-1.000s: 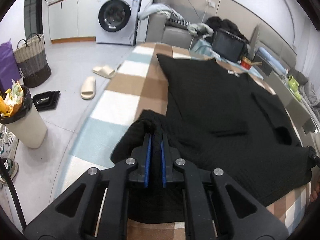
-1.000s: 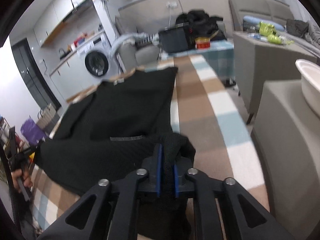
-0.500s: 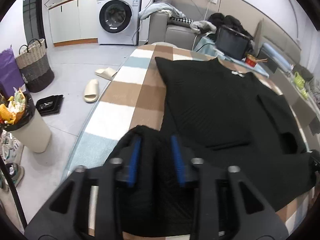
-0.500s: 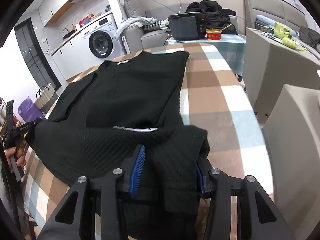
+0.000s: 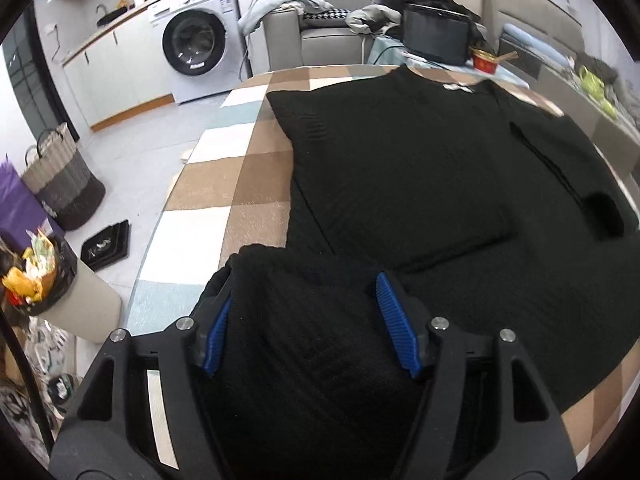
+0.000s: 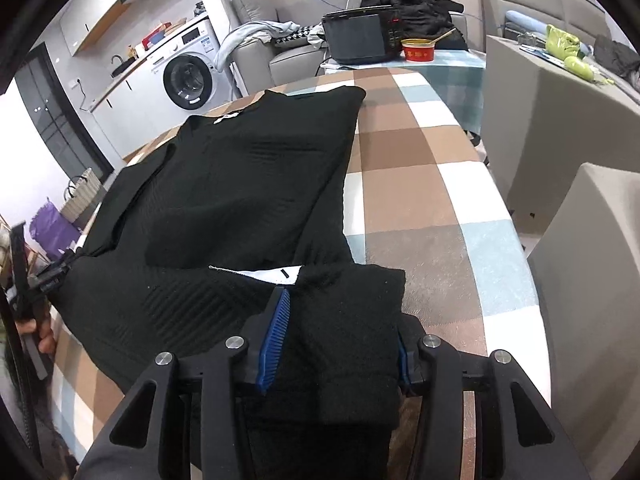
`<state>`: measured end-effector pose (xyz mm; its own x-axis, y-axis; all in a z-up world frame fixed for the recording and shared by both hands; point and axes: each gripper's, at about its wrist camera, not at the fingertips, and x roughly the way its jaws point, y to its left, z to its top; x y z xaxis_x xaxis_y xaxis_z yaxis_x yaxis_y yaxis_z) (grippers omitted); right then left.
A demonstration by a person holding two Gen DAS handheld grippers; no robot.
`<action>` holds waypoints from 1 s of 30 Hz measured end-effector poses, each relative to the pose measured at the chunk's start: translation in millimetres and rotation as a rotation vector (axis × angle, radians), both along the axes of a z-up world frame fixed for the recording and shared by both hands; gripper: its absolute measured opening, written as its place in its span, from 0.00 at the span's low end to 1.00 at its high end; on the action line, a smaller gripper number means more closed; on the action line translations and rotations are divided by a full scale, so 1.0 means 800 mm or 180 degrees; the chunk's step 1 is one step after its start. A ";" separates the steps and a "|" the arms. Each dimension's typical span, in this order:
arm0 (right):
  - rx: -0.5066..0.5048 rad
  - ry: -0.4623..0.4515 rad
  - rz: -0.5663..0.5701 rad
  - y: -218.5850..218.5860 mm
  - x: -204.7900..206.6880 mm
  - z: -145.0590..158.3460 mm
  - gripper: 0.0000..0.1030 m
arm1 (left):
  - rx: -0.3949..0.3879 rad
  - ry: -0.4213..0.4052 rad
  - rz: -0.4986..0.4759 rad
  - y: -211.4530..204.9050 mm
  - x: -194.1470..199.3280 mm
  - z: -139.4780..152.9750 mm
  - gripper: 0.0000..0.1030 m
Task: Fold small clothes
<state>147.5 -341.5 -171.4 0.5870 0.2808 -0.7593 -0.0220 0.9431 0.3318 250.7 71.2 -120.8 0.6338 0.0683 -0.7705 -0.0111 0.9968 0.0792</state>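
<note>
Jaws of the left gripper [image 5: 308, 320], clamped shut on a bunched corner of the black sweater [image 5: 400, 168] a second ago, now stand apart and are opening further; the knit lies slack between the blue pads [image 5: 394, 322] without being pinched. That reads as a release: the near hem has probably been carried over the body and is being laid down, so one fold looks finished on this side. In this left wrist view the sweater lies on the checked cloth of the desk [image 5: 224, 184], its collar label toward the far end, one sleeve folded inward over the chest, and the near edge doubled into a thick ridged band just ahead of the jaws.

From the right wrist view, the right gripper [image 6: 332, 340] has likewise gone from nearly shut to parted, and its width has held steady over the last half second. A thick folded corner of the sweater sits between the pads and hides most of the far one, so whether they press on it I cannot tell for certain; the fabric looks loose. A white care label [image 6: 266, 274] peeks out at the fold line, the dense, ribbed knit lies flat, and bare checked desk runs along its right side.
</note>
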 end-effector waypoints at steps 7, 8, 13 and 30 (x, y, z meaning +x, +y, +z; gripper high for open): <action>-0.0145 -0.0049 0.0117 0.010 -0.012 -0.001 0.44 | -0.0015 0.0059 -0.0063 -0.008 -0.045 0.005 0.60; -0.0143 -0.0050 0.0124 0.011 -0.016 -0.001 0.44 | -0.0004 0.0062 -0.0079 -0.010 -0.055 0.006 0.60; -0.0085 -0.0064 0.0149 0.010 -0.045 -0.001 0.44 | -0.0031 0.0072 -0.0078 -0.010 -0.106 0.010 0.60; 0.0969 -0.0225 -0.0035 -0.046 -0.137 0.023 0.44 | -0.0624 -0.0046 0.0126 0.045 -0.213 0.053 0.58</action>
